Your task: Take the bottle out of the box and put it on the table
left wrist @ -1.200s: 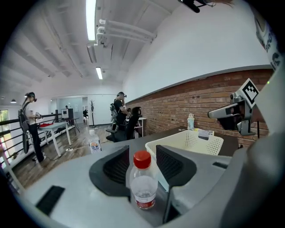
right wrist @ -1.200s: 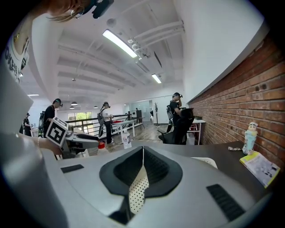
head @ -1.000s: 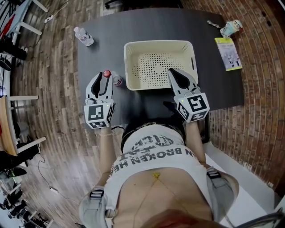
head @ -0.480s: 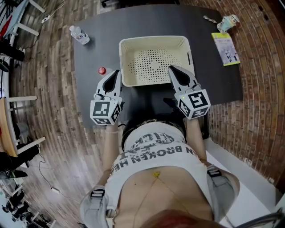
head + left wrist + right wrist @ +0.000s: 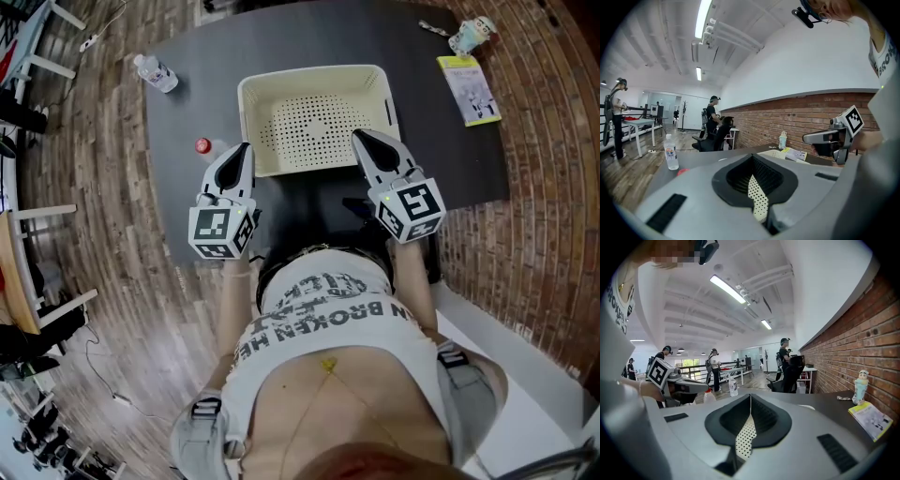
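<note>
Left gripper (image 5: 245, 150) and right gripper (image 5: 360, 139), both clenched and empty, at the box's (image 5: 314, 72) near corners; red-capped bottle (image 5: 203, 146) stands left; shirt (image 5: 323, 321) reads "BROKEN".

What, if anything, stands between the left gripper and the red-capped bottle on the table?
Nothing visible. The red-capped bottle stands on the table left of the basket, and only bare tabletop lies between it and the shut left gripper.
</note>
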